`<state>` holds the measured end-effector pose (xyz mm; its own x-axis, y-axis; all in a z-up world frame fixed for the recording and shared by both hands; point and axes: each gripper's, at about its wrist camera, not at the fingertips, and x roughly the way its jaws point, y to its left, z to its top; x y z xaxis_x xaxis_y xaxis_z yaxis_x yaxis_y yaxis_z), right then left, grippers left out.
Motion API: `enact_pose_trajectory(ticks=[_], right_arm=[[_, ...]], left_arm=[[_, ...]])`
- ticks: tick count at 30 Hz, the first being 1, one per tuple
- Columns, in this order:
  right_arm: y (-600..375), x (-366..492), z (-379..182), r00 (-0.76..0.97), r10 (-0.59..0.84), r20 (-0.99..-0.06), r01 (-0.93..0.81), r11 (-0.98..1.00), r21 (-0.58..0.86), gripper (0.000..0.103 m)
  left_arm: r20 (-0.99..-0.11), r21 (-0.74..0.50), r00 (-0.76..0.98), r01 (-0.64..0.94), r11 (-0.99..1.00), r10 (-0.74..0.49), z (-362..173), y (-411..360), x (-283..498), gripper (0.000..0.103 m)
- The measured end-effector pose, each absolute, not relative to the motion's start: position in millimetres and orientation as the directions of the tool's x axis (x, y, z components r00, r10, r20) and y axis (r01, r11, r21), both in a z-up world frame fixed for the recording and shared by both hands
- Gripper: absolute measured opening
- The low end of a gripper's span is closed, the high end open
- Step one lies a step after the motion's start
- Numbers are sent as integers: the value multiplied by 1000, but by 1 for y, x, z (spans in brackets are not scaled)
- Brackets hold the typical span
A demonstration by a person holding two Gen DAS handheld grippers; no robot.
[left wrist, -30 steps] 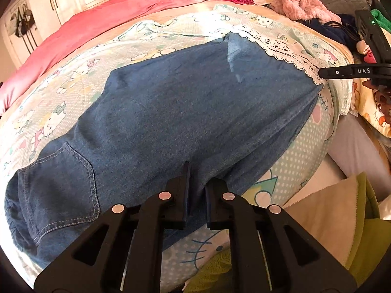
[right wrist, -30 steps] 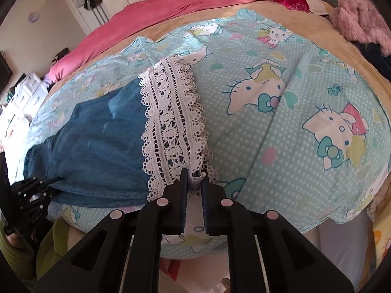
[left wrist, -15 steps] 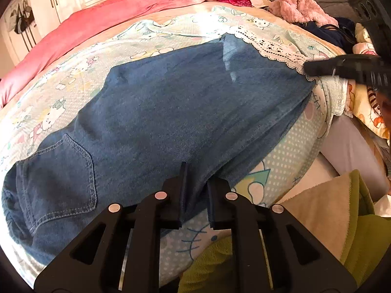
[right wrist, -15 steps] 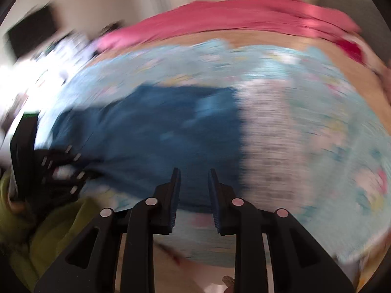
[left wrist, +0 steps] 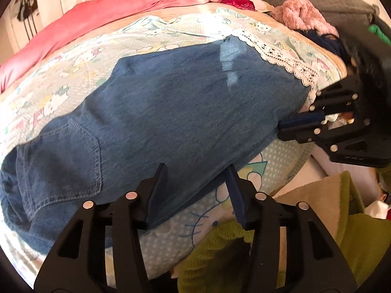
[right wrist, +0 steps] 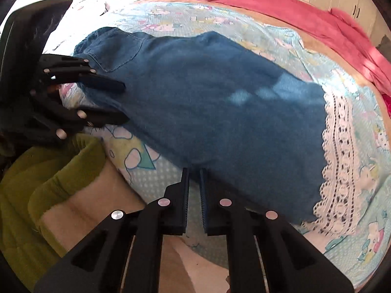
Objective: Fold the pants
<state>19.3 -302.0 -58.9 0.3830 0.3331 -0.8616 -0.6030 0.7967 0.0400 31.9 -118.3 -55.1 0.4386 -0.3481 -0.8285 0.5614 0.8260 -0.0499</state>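
**A:** So, where do your jaws stand just now?

**B:** Nearest me, my left gripper [left wrist: 195, 178] has just been opening. Its fingers stand apart astride the near edge of the pants [left wrist: 171, 112], and denim lies between them, but the pads press on nothing. My right gripper [right wrist: 194, 178] has its jaws drawn together at the same near edge, further along toward the hem. I judge they have nipped the fabric rim there, though the tips meet right at the cloth line and I cannot tell for certain.

**A:** And the pants themselves?

**B:** They lie flat on the cartoon-print bedsheet [left wrist: 276, 168], folded lengthwise, with the long axis running across in front of me. The waist and back pocket [left wrist: 63, 153] are off to my left hand's side, and the lace hem [right wrist: 339, 161] is to my right hand's side. Each gripper shows in the other's view, at opposite ends of that near edge.

**A:** Which hand is better placed for the next fold?

**B:** My guess is the right, being nearer the hem. The hem end would travel along the axis toward the waist. Beyond all that lies a pink quilt [right wrist: 281, 2].
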Motion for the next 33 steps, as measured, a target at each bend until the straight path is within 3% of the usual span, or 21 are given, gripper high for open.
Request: enact_pose_trajectory(ticks=[6, 8, 9, 12, 15, 20, 25, 33], right_arm=[[-321, 20, -29, 416, 421, -806, -567, 813, 132, 9], [-330, 28, -20, 462, 418, -782, -521, 842, 141, 17], [-335, 34, -19, 474, 409, -780, -497, 855, 146, 22], [-344, 45, -28, 471, 340, -814, -435, 892, 121, 24], [-356, 52, -50, 427, 225, -875, -352, 933, 68, 29], [-363, 51, -55, 423, 262, -868, -332, 936, 121, 31], [-377, 51, -26, 479, 369, -796, -336, 915, 222, 34], [-383, 101, -4, 569, 329, -754, -328, 931, 159, 39]], left_arm=[[-786, -131, 489, 467, 875, -379, -29, -71, 35, 53], [-780, -128, 520, 414, 901, -349, -25, -54, 40, 57], [-786, -122, 527, 383, 916, -324, -26, -47, 43, 57], [-826, -60, 525, 280, 958, -205, -37, -32, 53, 57], [-849, -71, 495, 243, 967, -187, -48, -22, 58, 58], [-849, -82, 488, 256, 963, -202, -48, -25, 61, 66], [-806, -102, 538, 282, 954, -245, -22, -29, 61, 66], [-782, -141, 532, 357, 923, -326, 10, -72, 148, 66]])
